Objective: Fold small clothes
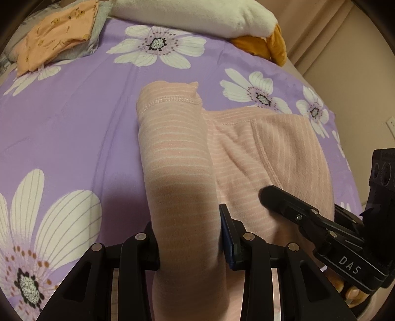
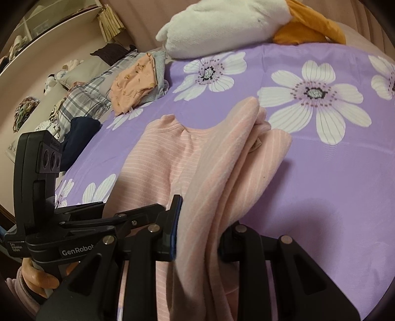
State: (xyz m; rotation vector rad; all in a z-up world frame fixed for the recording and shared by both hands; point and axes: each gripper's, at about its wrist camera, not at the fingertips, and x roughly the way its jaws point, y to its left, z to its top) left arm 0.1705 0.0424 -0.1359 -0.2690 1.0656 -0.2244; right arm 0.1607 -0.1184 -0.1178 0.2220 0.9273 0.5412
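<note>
Fingers (image 1: 158, 249) of both grippers clamp pink striped garment (image 1: 246, 153).

Pink striped garment (image 1: 177, 153); purple sheet (image 1: 74, 118) (white daisies).

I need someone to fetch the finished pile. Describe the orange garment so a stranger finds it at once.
Start at the purple flowered bedspread and go to its far corner beside the white plush toy. The orange printed garment lies there folded on grey cloth, unlike the striped pink garment being handled.
</note>
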